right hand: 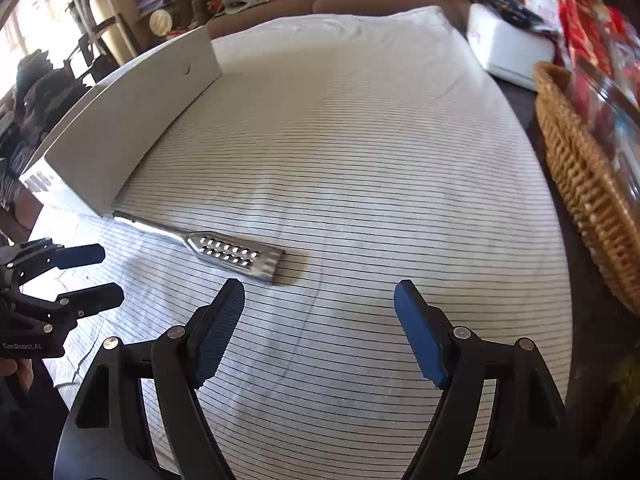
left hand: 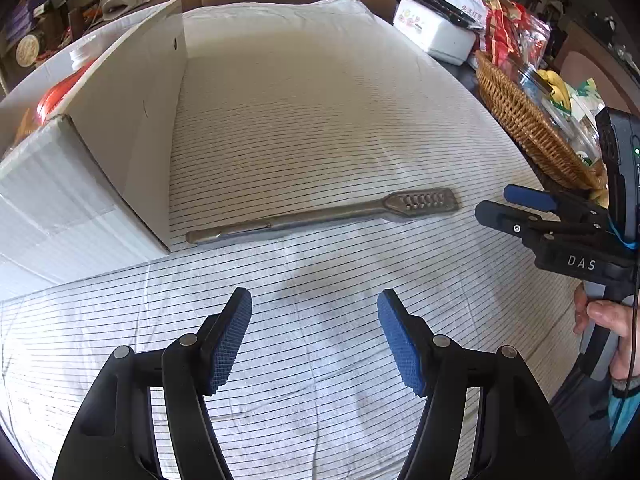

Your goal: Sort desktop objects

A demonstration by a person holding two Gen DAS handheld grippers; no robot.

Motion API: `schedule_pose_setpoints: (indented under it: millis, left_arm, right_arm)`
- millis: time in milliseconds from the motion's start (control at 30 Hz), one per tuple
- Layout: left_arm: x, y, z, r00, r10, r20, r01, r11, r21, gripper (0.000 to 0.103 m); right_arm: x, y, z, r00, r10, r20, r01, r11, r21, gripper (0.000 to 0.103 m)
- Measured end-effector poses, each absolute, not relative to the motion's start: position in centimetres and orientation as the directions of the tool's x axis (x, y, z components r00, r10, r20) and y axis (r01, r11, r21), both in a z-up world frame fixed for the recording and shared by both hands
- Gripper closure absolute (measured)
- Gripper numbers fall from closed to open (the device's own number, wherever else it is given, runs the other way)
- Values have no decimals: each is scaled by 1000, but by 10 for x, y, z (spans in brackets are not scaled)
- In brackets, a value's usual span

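Observation:
A long metal grater (left hand: 320, 212) with a perforated head lies flat on the striped cloth, its handle end close to the white cardboard box (left hand: 120, 120). My left gripper (left hand: 314, 320) hovers open just in front of it, nothing between the blue pads. In the right wrist view the grater (right hand: 224, 252) lies ahead and to the left of my right gripper (right hand: 320, 312), which is open and empty too. Each gripper shows in the other's view: the right gripper (left hand: 496, 204) at the far right, the left gripper (right hand: 108, 276) at the far left, both open.
A wicker basket (left hand: 520, 120) with packets and a jar stands along the right edge of the table. Behind it sit a white appliance (left hand: 436, 32) and red snack bags. The open box holds a red item (left hand: 60, 92). A hand (left hand: 608, 320) grips the right tool's handle.

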State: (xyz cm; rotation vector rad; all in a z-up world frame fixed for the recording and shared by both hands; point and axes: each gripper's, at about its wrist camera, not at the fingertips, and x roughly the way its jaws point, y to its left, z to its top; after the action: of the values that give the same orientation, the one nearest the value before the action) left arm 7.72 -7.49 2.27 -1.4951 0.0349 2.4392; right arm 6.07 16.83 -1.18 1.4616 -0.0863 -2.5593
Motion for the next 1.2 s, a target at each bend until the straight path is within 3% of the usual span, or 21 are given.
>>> schedule_pose_setpoints:
  millis: [100,233,300,467,633,1200]
  left_arm:
    - [82,-69,15,-450,184,-874,-241,-967,-80,34]
    - [85,-69,8,-479,153,-865,-185,-980,-71,19]
    - [83,-68,6,-497,135,-857,-150,-986,-68,15]
    - [81,-56,-2,-537,75,-840,-99,-995,-25,0]
    - [79,-50,-3,-578,15,-816,-11,-1000,-10,0]
    - [68,-45,-4,-595,-15,-804,35,-999,-8,0]
  right_arm:
    - [67,180,-21,-516,-176,-838,68,-984,165,27]
    - [73,174,-24,-539,-98,-837,79,-995,66,22]
    - [75,171,-26,-540,-77,-838,82,-996,39,10]
    - [78,164,-31,-560,-36,-828,69,-998,-3,0]
    - [78,160,-30,-564,-18,-826,51,-999,-13,0]
    - [70,161,-30,-563,-13,-827,44,-999,-15,0]
